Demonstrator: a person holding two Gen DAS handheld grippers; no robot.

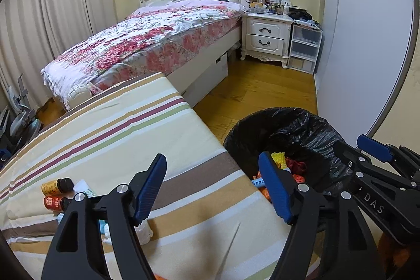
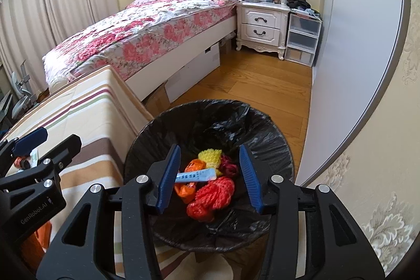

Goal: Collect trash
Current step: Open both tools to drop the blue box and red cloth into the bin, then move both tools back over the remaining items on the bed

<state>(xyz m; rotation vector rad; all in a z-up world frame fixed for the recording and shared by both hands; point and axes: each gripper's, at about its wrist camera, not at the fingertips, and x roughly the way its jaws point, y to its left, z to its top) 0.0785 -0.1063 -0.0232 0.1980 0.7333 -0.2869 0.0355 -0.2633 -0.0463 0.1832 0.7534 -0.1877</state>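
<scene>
A bin lined with a black bag (image 2: 262, 138) stands on the floor beside a striped cloth surface (image 1: 131, 133). In it lie a red net (image 2: 215, 196), a yellow net (image 2: 210, 156), an orange wrapper (image 2: 194, 165) and a light-blue packet (image 2: 197, 175). My right gripper (image 2: 210, 177) hangs open over the bin, its pads clear of the trash below. My left gripper (image 1: 214, 188) stands open over the cloth's edge near the bin (image 1: 288, 122), with nothing between its fingers. To its left on the cloth lie a yellow-labelled bottle (image 1: 52, 186), a red-labelled bottle (image 1: 53, 202) and crumpled white paper (image 1: 144, 230).
A bed with a floral cover (image 1: 147, 43) runs behind the striped surface. A white nightstand (image 1: 265, 36) and clear plastic drawers (image 1: 304, 46) stand at the far wall. A pale wardrobe door (image 1: 367, 43) lines the right side. Wooden floor (image 1: 262, 91) lies between them.
</scene>
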